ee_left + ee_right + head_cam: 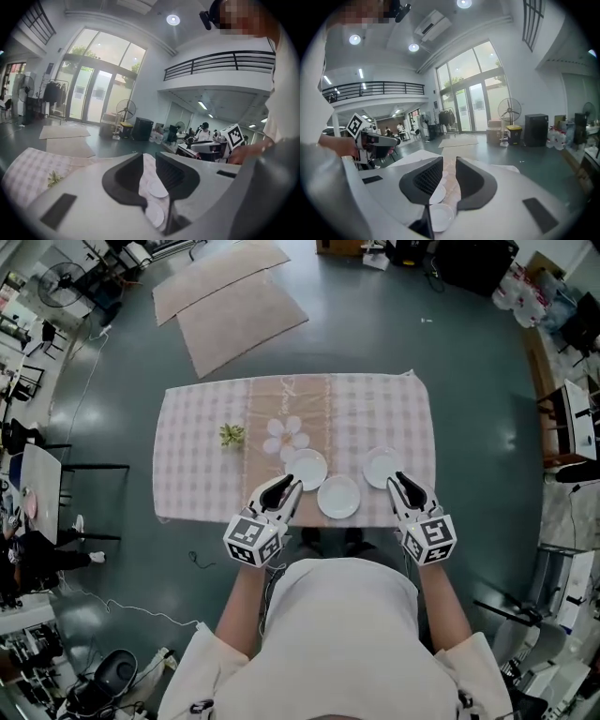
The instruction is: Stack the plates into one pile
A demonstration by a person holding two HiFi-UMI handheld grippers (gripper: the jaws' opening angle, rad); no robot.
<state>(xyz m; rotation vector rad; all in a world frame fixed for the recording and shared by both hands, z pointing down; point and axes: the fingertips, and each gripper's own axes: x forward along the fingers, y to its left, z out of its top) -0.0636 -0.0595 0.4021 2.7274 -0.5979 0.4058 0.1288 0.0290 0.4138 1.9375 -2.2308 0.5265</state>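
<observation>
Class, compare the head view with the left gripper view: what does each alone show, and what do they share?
Head view only: all three white plates at once, and the cloth's flower print. Left gripper view only: the glass doors and the balcony railing. Shared: the checked tablecloth, the green sprig and two of the plates.

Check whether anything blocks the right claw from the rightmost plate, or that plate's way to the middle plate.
Nothing visible does. The right claw is open and empty at the near edge of the rightmost plate, with nothing between them. Only bare cloth separates that plate from the middle plate. The small plant sits far left.
</observation>
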